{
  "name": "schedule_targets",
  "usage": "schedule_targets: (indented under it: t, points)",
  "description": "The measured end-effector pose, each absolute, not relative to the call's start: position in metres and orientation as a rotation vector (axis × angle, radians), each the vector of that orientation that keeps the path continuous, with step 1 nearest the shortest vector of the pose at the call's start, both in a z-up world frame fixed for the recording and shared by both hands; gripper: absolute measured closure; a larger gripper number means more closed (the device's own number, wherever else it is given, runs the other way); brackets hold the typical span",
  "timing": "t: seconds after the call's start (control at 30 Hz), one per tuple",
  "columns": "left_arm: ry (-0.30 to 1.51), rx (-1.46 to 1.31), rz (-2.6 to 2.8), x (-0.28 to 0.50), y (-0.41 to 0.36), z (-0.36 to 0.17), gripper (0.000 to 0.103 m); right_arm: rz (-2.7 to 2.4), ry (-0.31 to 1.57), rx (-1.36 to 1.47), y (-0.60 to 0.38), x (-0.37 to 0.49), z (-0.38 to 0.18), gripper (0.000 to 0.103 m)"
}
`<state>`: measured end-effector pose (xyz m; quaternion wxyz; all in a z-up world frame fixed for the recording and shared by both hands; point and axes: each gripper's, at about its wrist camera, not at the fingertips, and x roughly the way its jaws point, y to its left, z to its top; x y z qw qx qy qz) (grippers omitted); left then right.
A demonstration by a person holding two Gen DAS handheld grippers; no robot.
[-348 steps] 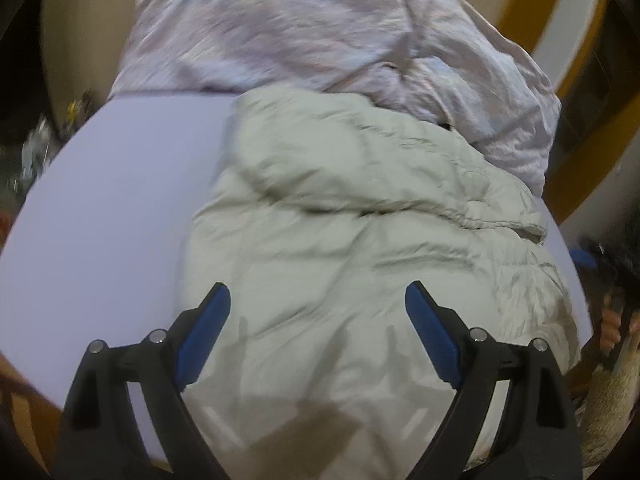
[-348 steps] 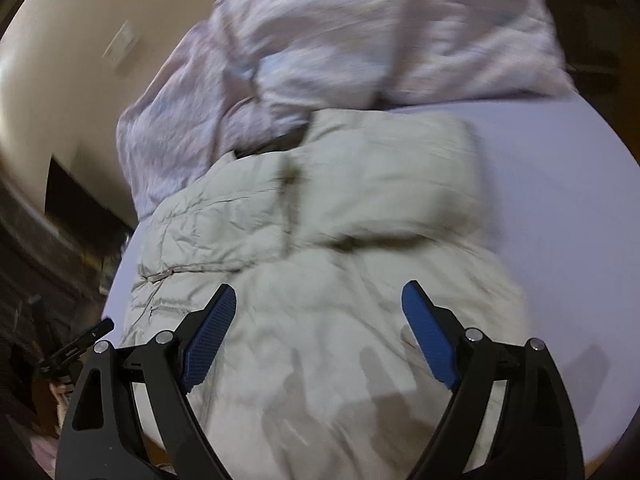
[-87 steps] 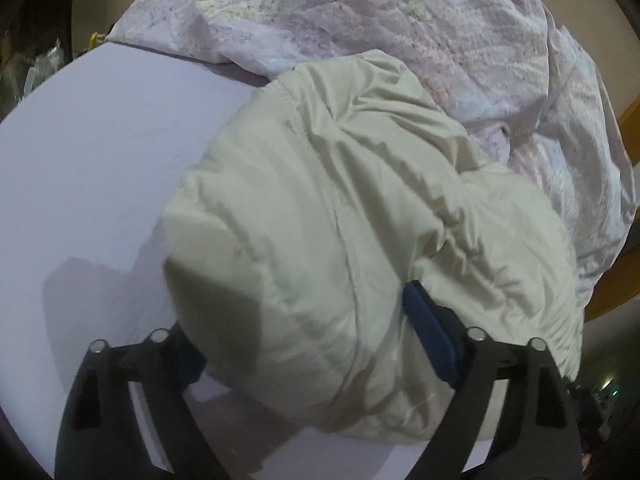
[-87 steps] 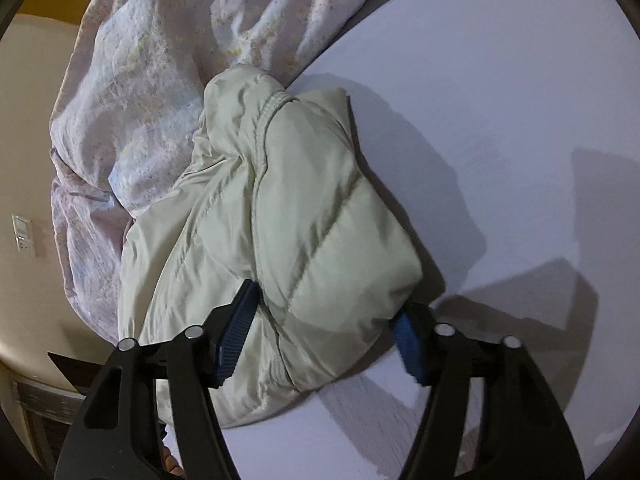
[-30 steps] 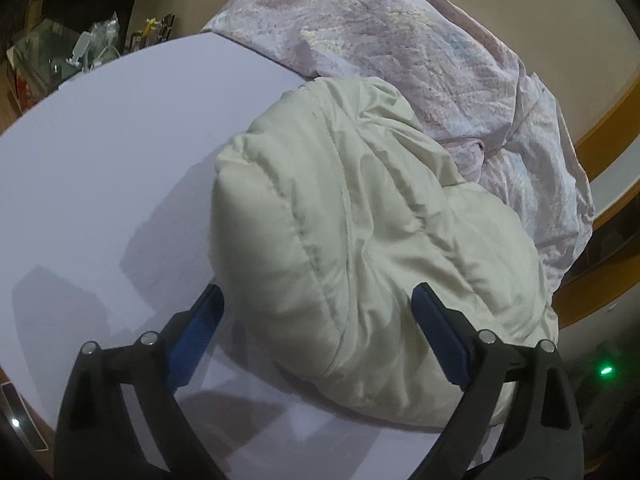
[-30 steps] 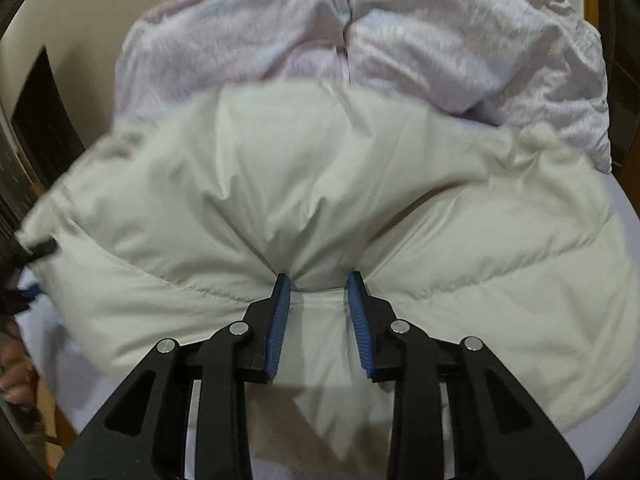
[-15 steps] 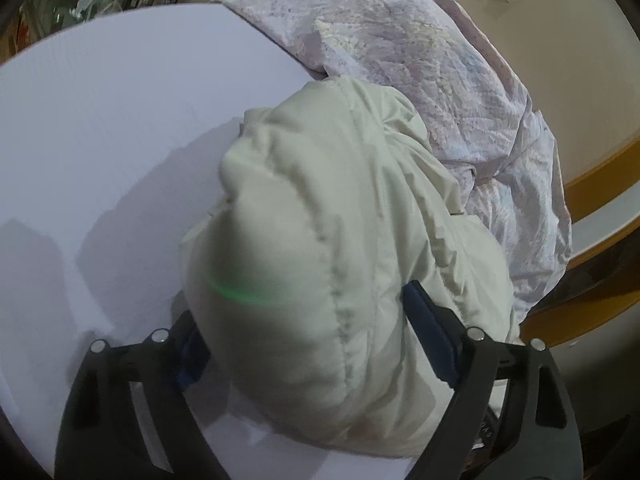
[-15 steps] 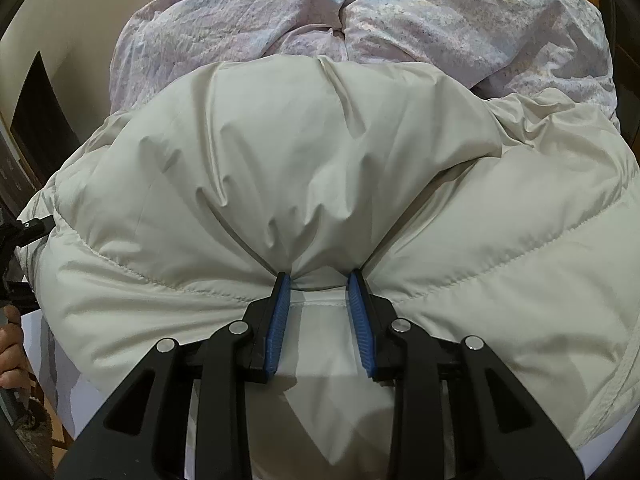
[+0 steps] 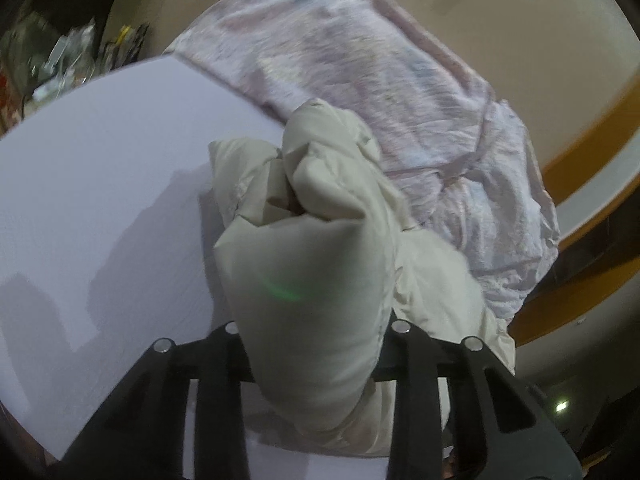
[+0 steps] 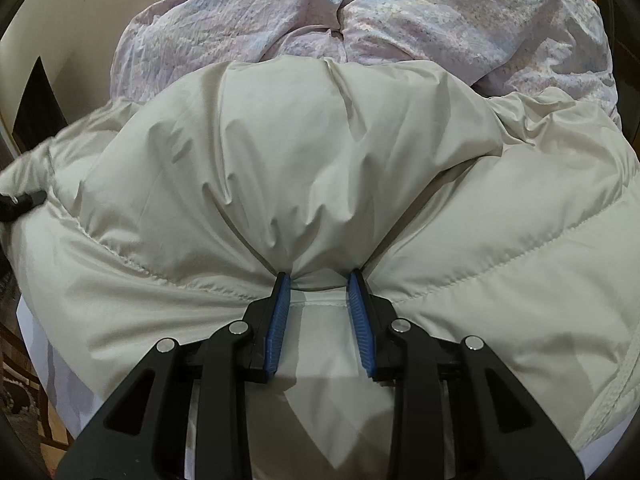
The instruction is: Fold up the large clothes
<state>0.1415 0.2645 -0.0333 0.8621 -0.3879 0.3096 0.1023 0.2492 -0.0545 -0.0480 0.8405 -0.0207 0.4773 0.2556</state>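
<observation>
A cream puffy quilted jacket [image 9: 320, 256] lies bunched on the lilac bed sheet [image 9: 100, 168]. In the left wrist view my left gripper [image 9: 312, 332] is shut on a thick roll of the jacket, which bulges up between the jaws and hides the blue pads. In the right wrist view the jacket [image 10: 320, 160] fills the frame. My right gripper [image 10: 320, 280] is shut on a pinched fold of the jacket near its hem, with the fabric puckered between the blue pads [image 10: 280, 312].
A crumpled pale pink floral quilt [image 9: 380, 80] is heaped behind the jacket against the beige wall; it also shows in the right wrist view [image 10: 400, 12]. Cluttered items [image 9: 60, 60] stand past the bed's far left edge. An orange wooden frame [image 9: 580, 152] runs at right.
My left gripper has closed on the jacket's bulging end and the jacket has bunched up narrower. My right gripper keeps its hold on the pinched fold.
</observation>
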Motion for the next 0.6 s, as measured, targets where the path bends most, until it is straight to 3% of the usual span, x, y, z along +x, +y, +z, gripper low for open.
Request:
schedule_targets:
  t: [0.6]
  points:
    - [0.508,-0.635,-0.011,0.16,0.176,0.057,0.072,0.557,1.006,-0.016,-0.057,0.25,-0.049,0.071]
